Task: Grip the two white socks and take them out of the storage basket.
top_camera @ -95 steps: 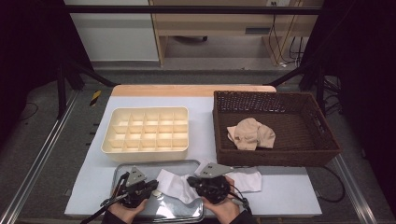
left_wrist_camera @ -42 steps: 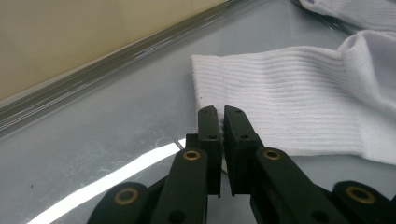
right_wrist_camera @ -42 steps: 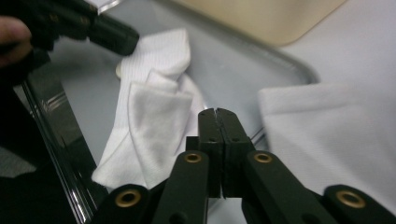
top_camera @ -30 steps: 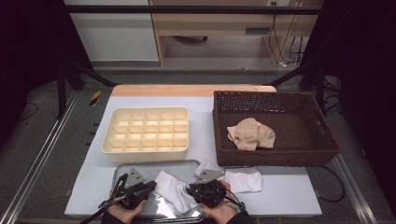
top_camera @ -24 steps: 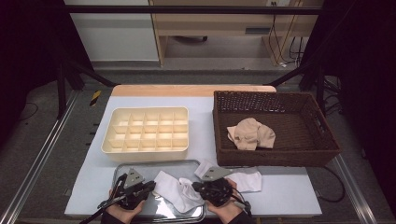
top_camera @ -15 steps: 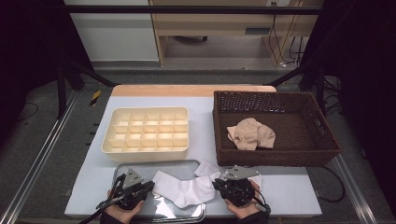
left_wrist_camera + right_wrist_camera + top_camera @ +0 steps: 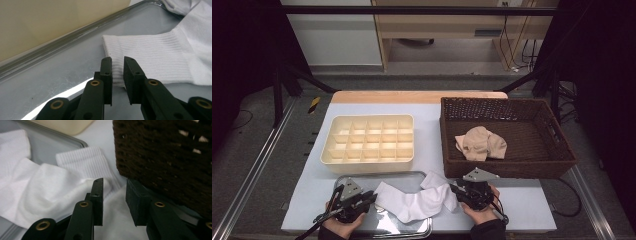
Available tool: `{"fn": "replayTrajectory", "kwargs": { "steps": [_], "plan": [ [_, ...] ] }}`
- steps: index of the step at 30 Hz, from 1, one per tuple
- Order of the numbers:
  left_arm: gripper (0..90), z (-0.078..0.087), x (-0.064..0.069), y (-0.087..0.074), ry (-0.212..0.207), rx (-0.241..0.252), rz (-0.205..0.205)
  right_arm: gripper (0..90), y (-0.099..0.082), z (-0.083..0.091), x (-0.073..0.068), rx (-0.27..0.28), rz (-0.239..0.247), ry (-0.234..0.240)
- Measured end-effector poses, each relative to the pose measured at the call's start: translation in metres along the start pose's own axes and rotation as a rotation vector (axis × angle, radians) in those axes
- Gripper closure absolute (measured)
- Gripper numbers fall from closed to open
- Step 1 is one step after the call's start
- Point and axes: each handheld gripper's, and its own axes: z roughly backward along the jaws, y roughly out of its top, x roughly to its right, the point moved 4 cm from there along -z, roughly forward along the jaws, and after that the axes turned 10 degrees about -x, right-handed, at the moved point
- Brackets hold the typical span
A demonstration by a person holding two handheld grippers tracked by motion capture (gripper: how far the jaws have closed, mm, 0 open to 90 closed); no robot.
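Left claw point(image 7: 117, 63) low over tray point(image 7: 50, 75), jaws just easing apart, slim gap, ribbed cuff of sock point(image 7: 152, 57) right at tips, pads no longer pinching. Right claw point(image 7: 113, 188) jaws also just widening, apart, sock toe end ahead and left, nothing pressed between. Judged: sock stretched flat between both claws, now being let go. High view gives full layout: sock point(image 7: 417, 200) spans tray to mat, basket point(image 7: 507, 135) beyond right claw, divider box point(image 7: 368, 142) beyond left. Claw views give jaw gaps, rib texture.
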Motion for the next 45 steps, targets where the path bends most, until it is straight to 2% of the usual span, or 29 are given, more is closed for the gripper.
{"fn": "replayTrajectory", "kwargs": {
  "steps": [4, 5, 6, 7, 10, 11, 12, 13, 14, 16, 17, 18, 20, 23, 26, 27, 28, 29, 30, 31, 33, 34, 38, 42, 45],
  "plan": [
    [78.7, -0.002, 0.0, -0.001, 0.007, -0.015, -0.008, 65.9, -0.01, -0.015, 0.003, -0.079, -0.002, -0.015],
    [79.3, -0.002, 0.0, -0.001, 0.007, -0.015, -0.008, 65.9, -0.01, -0.015, 0.003, -0.079, -0.002, -0.015],
    [79.9, -0.004, 0.0, -0.001, 0.007, -0.02, -0.004, 73.2, -0.011, -0.016, 0.002, -0.081, 0.011, -0.025],
    [80.5, -0.004, 0.0, -0.001, 0.007, -0.02, -0.004, 73.2, -0.011, -0.016, 0.002, -0.081, 0.011, -0.025],
    [81.7, -0.004, 0.0, -0.002, 0.01, -0.022, -0.004, 85.5, -0.011, -0.01, 0.004, -0.108, -0.008, -0.011],
    [82.0, -0.004, 0.0, -0.002, 0.01, -0.022, -0.004, 85.5, -0.011, -0.01, 0.004, -0.108, -0.008, -0.011],
    [82.1, -0.004, -0.001, -0.002, 0.01, -0.025, -0.007, 85.9, -0.012, -0.004, 0.01, -0.106, -0.009, -0.042],
    [82.1, -0.003, -0.001, -0.002, 0.01, -0.026, -0.007, 85.9, -0.012, -0.004, 0.01, -0.106, -0.009, -0.042],
    [82.4, -0.003, -0.001, -0.002, 0.01, -0.026, -0.007, 86.1, -0.014, 0.007, 0.019, -0.091, -0.026, -0.067],
    [82.5, -0.003, -0.001, -0.002, 0.011, -0.026, -0.007, 86.1, -0.015, 0.012, 0.024, -0.078, -0.042, -0.075],
    [82.6, -0.003, -0.001, -0.002, 0.01, -0.027, -0.009, 86.0, -0.019, 0.023, 0.036, -0.061, -0.062, -0.105],
    [82.6, -0.003, -0.001, -0.002, 0.01, -0.027, -0.009, 86.0, -0.019, 0.023, 0.036, -0.061, -0.062, -0.105],
    [82.6, -0.003, -0.001, -0.002, 0.01, -0.027, -0.01, 85.0, -0.028, 0.027, 0.051, -0.069, -0.099, -0.127],
    [82.3, -0.003, -0.001, -0.002, 0.008, -0.022, -0.008, 83.8, -0.03, 0.025, 0.053, -0.078, -0.107, -0.136],
    [79.9, 0.001, -0.002, 0.0, 0.001, -0.003, -0.004, 78.4, -0.021, 0.03, 0.048, -0.026, -0.076, -0.164],
    [77.5, 0.003, -0.003, 0.002, 0.003, 0.016, -0.003, 76.6, -0.015, 0.037, 0.041, 0.027, -0.055, -0.161],
    [76.0, 0.005, -0.004, 0.003, 0.002, 0.025, -0.006, 76.6, -0.013, 0.038, 0.035, 0.046, -0.049, -0.145],
    [74.9, 0.005, -0.004, 0.003, 0.002, 0.025, -0.006, 76.6, -0.013, 0.038, 0.035, 0.046, -0.049, -0.145],
    [73.7, 0.005, -0.005, 0.003, 0.002, 0.033, -0.005, 76.6, -0.01, 0.036, 0.025, 0.053, -0.028, -0.081],
    [72.7, 0.005, -0.005, 0.003, 0.002, 0.033, -0.005, 76.6, -0.01, 0.036, 0.025, 0.053, -0.028, -0.081],
    [71.9, 0.003, -0.005, 0.004, -0.003, 0.03, -0.005, 76.6, -0.01, 0.026, 0.015, 0.028, -0.031, -0.008],
    [70.6, -0.001, -0.005, 0.003, -0.001, 0.02, -0.008, 76.4, -0.011, 0.015, 0.01, -0.014, -0.025, 0.015],
    [72.1, -0.005, -0.005, 0.002, -0.007, 0.008, -0.011, 75.6, -0.012, 0.004, 0.008, -0.056, -0.023, 0.026],
    [80.6, -0.007, -0.004, 0.002, -0.015, -0.001, -0.008, 77.8, -0.018, -0.004, 0.003, -0.114, -0.003, 0.053],
    [83.0, -0.007, -0.005, 0.002, -0.024, -0.012, 0.003, 82.1, -0.018, -0.004, 0.001, -0.114, 0.014, 0.052]
  ]
}}
